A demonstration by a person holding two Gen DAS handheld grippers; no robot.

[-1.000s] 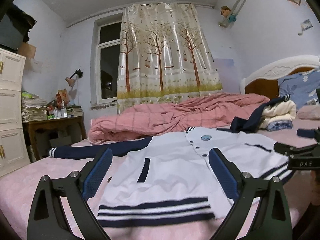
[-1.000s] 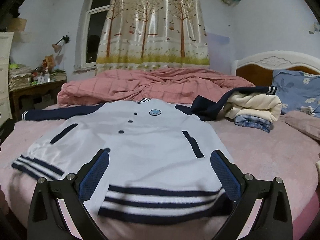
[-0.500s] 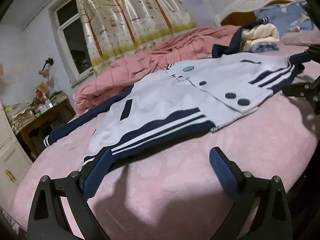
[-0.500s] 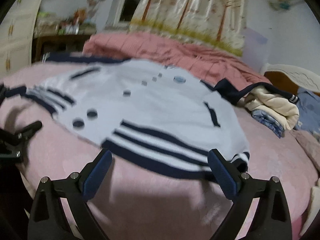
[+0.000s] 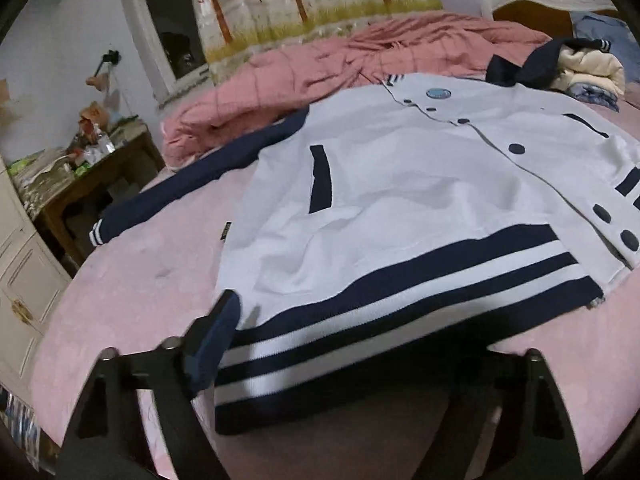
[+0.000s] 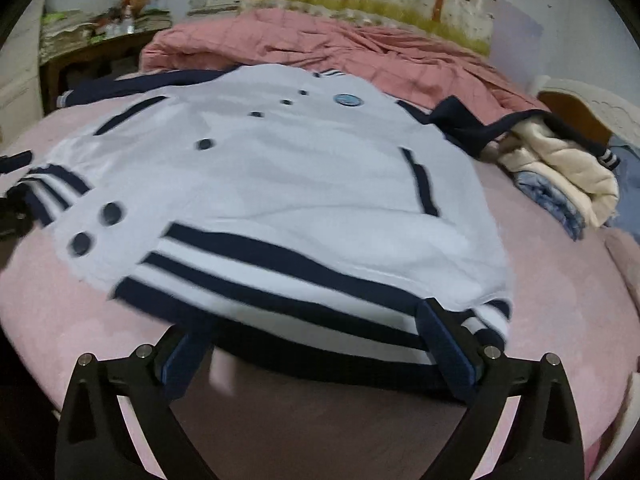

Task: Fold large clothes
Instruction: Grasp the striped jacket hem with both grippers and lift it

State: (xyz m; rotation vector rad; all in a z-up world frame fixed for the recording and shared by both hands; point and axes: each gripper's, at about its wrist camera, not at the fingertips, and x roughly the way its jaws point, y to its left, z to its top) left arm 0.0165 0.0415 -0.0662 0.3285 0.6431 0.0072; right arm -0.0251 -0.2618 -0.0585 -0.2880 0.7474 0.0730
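Between the spread, just-closing left gripper [image 5: 340, 344] fingers lies the jacket [image 5: 400, 200] hem; right gripper [image 6: 316, 344] likewise spread.

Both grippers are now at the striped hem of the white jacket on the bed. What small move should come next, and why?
Probably close both grippers on the striped hem. The left gripper, whose jaws have just been closing, and the right gripper each straddle a bottom corner of the jacket, which lies flat and buttoned. Neither visibly pinches it yet.

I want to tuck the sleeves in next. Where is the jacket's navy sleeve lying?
In the left wrist view, the navy sleeve stretches left from the jacket across the pink bed sheet, toward the wooden bedside table.
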